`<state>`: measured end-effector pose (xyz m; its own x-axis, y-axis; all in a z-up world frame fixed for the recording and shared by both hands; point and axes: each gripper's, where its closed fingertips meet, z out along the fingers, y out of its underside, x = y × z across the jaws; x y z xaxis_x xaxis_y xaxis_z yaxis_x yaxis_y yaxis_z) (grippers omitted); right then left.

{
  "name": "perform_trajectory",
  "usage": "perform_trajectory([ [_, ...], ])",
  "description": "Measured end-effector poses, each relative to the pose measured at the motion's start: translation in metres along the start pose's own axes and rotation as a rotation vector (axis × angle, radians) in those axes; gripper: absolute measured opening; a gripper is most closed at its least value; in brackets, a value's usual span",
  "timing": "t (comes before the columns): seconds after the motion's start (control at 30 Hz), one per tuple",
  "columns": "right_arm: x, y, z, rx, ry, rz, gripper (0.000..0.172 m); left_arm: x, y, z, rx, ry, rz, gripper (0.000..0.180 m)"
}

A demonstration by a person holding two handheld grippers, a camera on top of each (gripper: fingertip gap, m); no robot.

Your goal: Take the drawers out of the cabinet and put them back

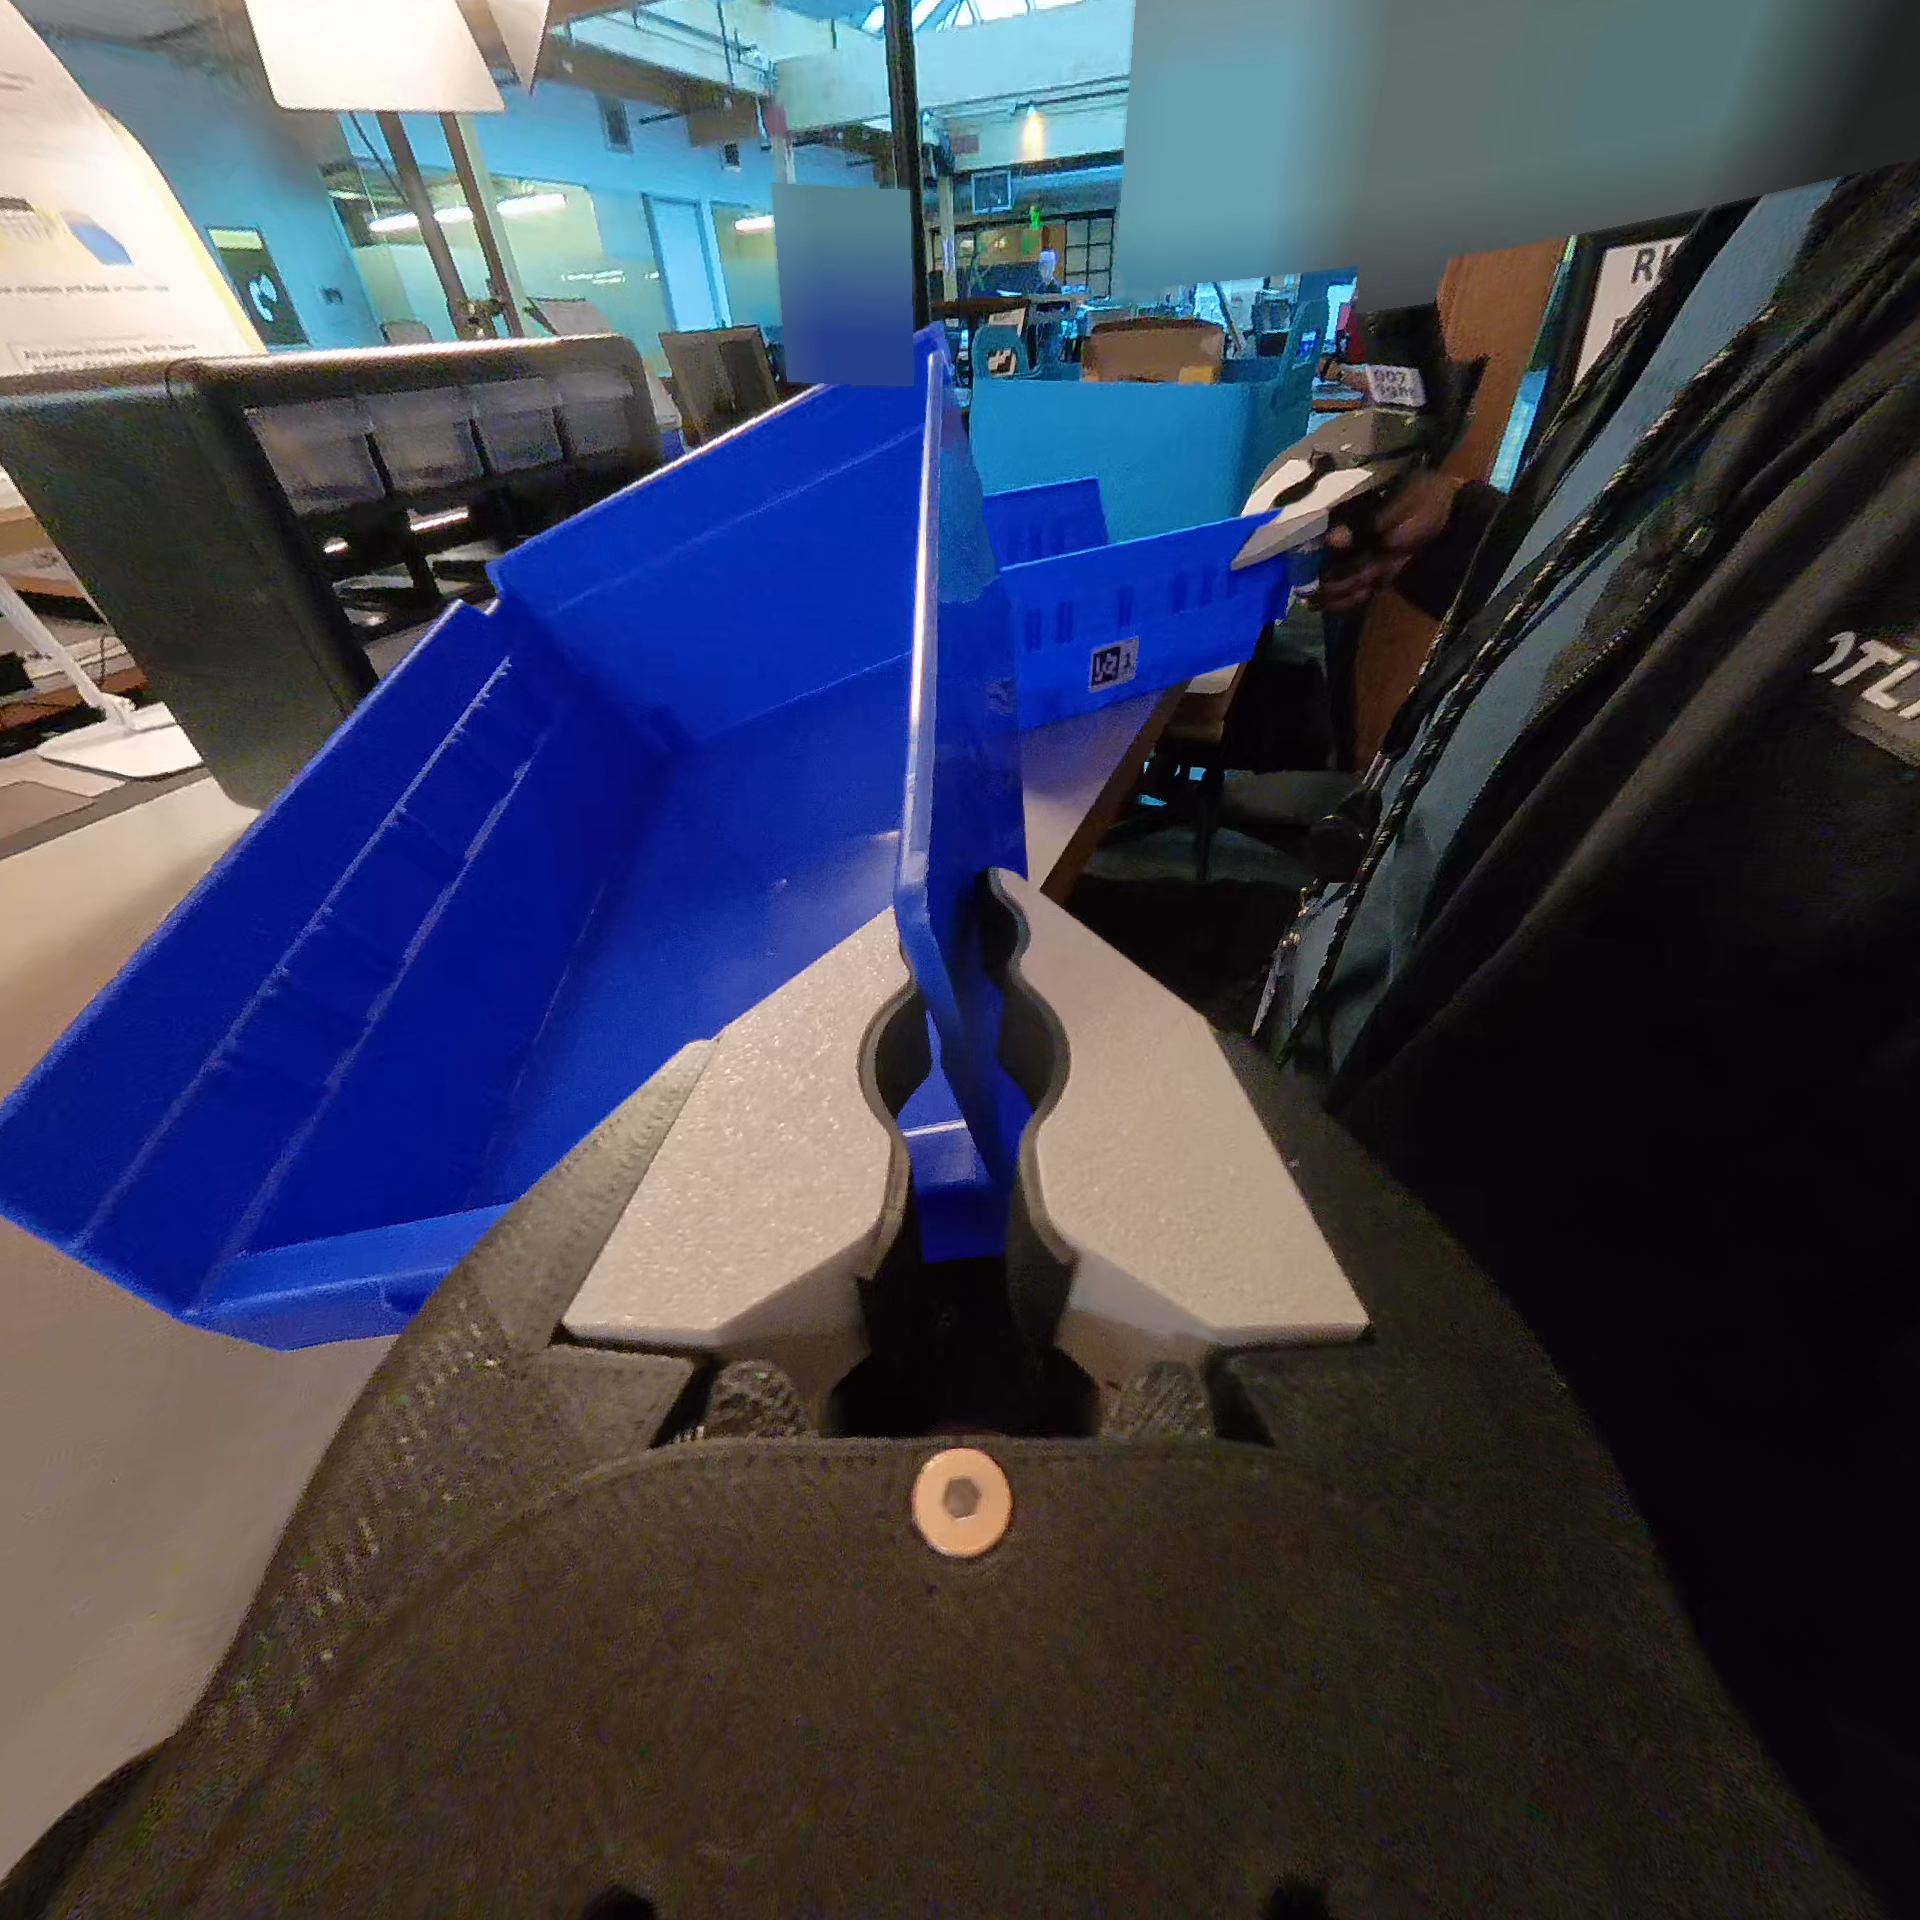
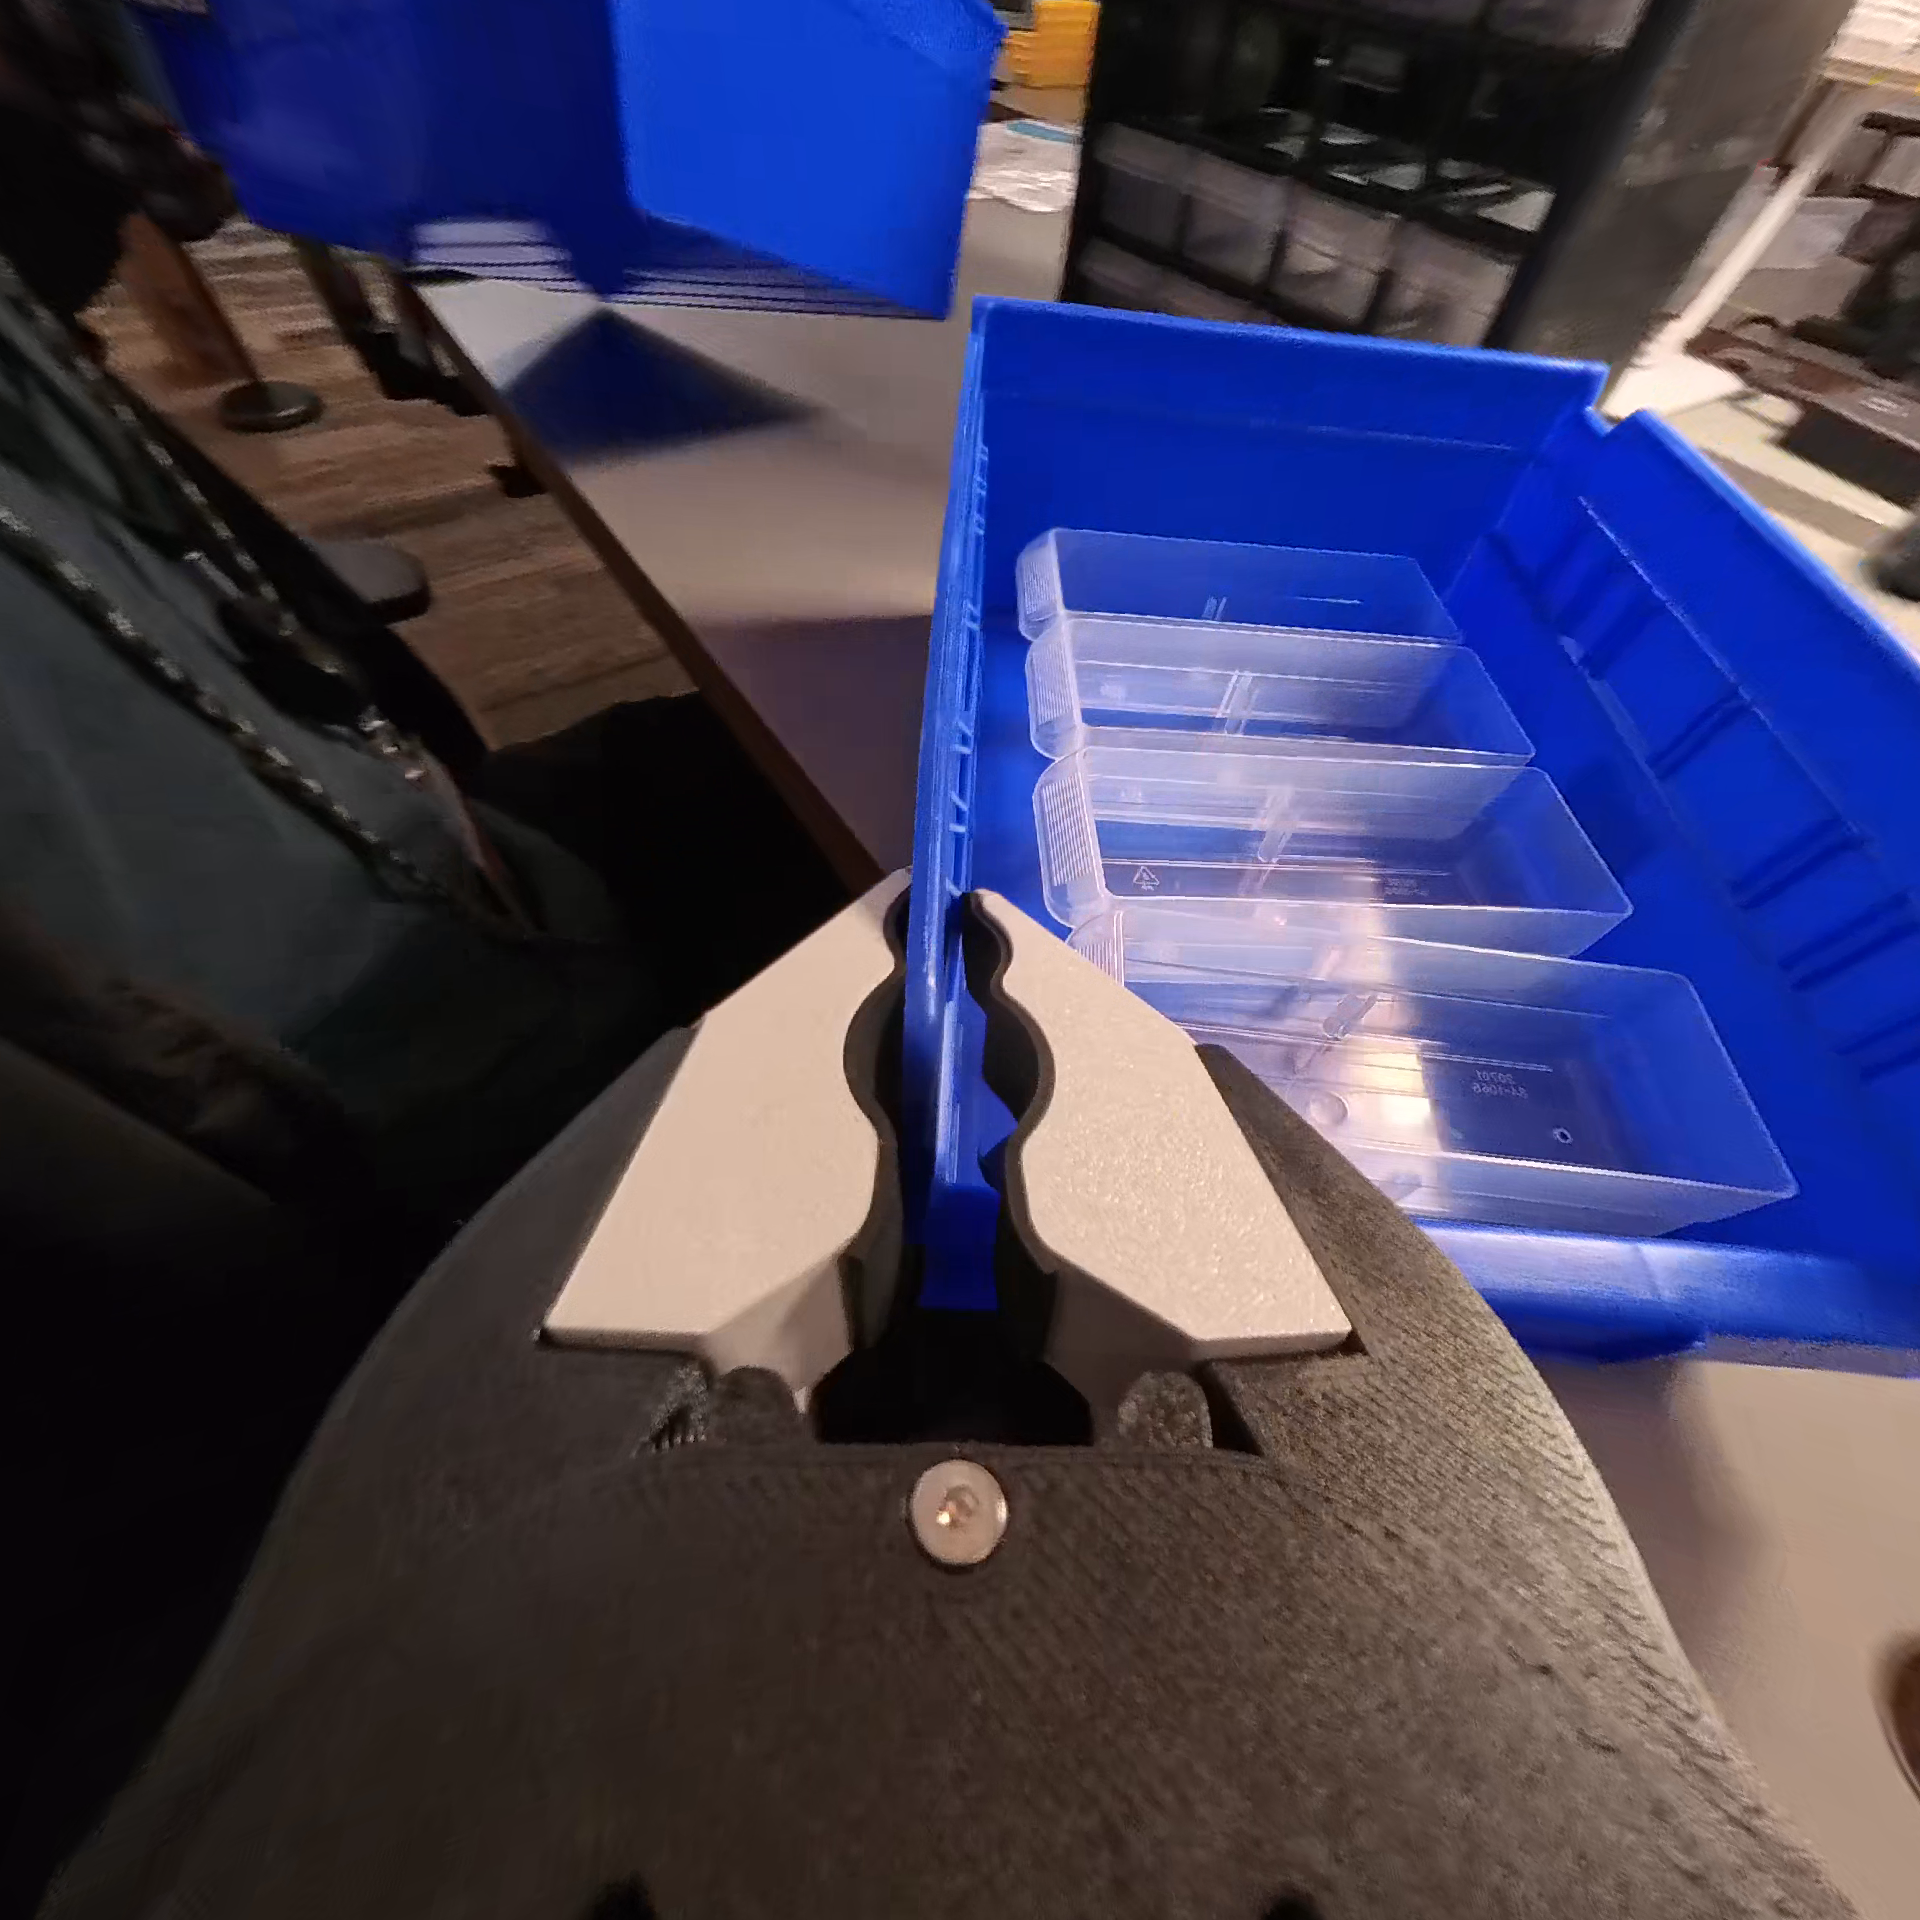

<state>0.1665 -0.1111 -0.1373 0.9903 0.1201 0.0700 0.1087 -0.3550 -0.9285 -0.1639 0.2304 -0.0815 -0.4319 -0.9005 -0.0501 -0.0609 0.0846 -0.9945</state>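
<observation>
Left wrist view: the left gripper (image 1: pixel 961 935) is clamped on the side wall of an empty blue bin (image 1: pixel 436 883), both grey fingers (image 1: pixel 790 1122) pressed against the thin plastic. The bin tilts above the table (image 1: pixel 94 1455). Behind the bin stands the black cabinet (image 1: pixel 312 499), small drawers in its top row. To the right of the bin, a second bin (image 1: pixel 1122 613) carries a small sticker with a code mark, its print too small to read; the right gripper (image 1: pixel 1299 520) bites its far corner. A person's dark jacket (image 1: pixel 1662 935) bears white lettering, cut off at the edge.

Right wrist view: the right gripper (image 2: pixel 935 914) pinches the left wall of the second bin (image 2: pixel 1714 727). Four clear drawers (image 2: pixel 1351 831) lie side by side inside, right of the fingers, with moulded marks on their bases. The cabinet (image 2: pixel 1351 187) stands beyond; the empty bin (image 2: pixel 727 156) hangs upper left.
</observation>
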Motion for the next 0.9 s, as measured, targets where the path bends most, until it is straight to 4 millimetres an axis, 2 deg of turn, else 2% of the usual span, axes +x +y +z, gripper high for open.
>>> perform_trajectory([
  [0.17, -0.025, -0.012, 0.026, 0.009, -0.153, -0.042, 0.006, 0.002, -0.007, 0.0, 0.036, 0.002, 0.016, 0.001],
  [0.3, -0.042, -0.028, 0.053, 0.019, -0.257, -0.087, 0.006, 0.011, -0.029, -0.005, 0.099, 0.014, 0.065, 0.001],
  [0.43, -0.055, -0.042, 0.091, 0.031, -0.352, -0.133, 0.006, 0.018, -0.057, -0.009, 0.146, 0.009, 0.143, 0.002],
  [0.53, -0.071, -0.056, 0.125, 0.038, -0.43, -0.166, 0.006, 0.019, -0.073, -0.003, 0.145, -0.01, 0.209, 0.002],
  [0.67, -0.1, -0.079, 0.175, 0.058, -0.529, -0.213, 0.006, 0.019, -0.089, 0.017, 0.134, 0.002, 0.267, 0.002],
  [0.77, -0.116, -0.098, 0.211, 0.096, -0.527, -0.199, 0.01, 0.018, -0.099, 0.04, 0.121, 0.026, 0.288, 0.003],
  [0.83, -0.109, -0.11, 0.217, 0.132, -0.48, -0.179, 0.025, 0.017, -0.103, 0.059, 0.106, 0.042, 0.293, 0.003],
  [0.9, -0.087, -0.115, 0.21, 0.169, -0.406, -0.118, 0.033, 0.018, -0.105, 0.082, 0.081, 0.056, 0.296, 0.002],
])
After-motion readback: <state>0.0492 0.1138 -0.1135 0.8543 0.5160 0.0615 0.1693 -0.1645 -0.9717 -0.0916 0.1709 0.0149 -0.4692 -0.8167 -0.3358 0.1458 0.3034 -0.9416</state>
